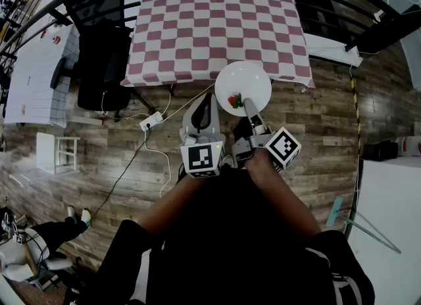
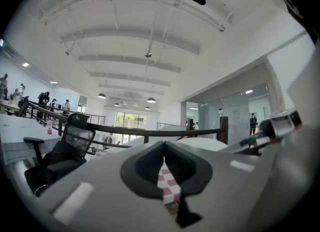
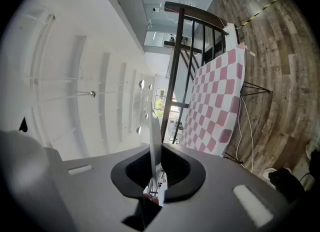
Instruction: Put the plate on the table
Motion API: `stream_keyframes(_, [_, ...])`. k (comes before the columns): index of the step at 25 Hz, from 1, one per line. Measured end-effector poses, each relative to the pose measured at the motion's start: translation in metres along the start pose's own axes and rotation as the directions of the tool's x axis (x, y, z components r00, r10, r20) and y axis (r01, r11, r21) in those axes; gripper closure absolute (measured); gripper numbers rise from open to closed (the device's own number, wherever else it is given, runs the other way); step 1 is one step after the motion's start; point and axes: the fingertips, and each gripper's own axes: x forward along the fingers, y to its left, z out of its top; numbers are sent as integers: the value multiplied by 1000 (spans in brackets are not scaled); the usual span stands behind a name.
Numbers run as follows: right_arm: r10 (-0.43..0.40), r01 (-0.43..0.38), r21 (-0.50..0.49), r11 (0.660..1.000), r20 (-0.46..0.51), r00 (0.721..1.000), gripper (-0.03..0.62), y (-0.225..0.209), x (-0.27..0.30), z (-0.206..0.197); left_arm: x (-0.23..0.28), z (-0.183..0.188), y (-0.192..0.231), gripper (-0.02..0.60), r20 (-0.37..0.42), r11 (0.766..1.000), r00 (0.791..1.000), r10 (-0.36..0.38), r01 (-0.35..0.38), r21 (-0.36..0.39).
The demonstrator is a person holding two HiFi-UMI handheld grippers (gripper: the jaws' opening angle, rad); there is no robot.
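Your right gripper is clenched on the near rim of the white plate, held at the checkered table's near edge. Your left gripper is closed, grasping nothing.

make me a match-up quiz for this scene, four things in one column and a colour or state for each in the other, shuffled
Things:
1. plate
2. tablecloth
3. office chair
4. left gripper

Descriptions:
a. black
b. shut, holding nothing
c. white, rim pinched by the right gripper
d. red and white checks

Pairs: 1-c, 2-d, 3-a, 4-b
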Motion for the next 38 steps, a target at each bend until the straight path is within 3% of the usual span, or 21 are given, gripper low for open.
stream_keyframes(4, [74, -74, 0, 997, 10, 997, 579, 9, -3, -5, -8, -6, 1, 572, -5, 1000, 1000, 2, -2, 1])
stream_keyframes(9, [36, -36, -10, 999, 14, 999, 577, 2, -16, -7, -18, -9, 1, 572, 1, 1000, 1000, 13, -13, 5])
stream_keyframes(22, [37, -37, 33, 999, 3, 999, 577, -9, -21, -15, -30, -9, -1, 571, 12, 1000, 1000, 22, -22, 12])
stream_keyframes(28, [54, -54, -8, 999, 0, 999, 577, -3, -4, -16, -13, -8, 6, 571, 16, 1000, 1000, 9, -10, 12])
stream_keyframes(38, [-1, -1, 38, 999, 64, 998, 577, -16, 21, 11, 36, -12, 7, 572, -11, 999, 999, -46, 47, 13])
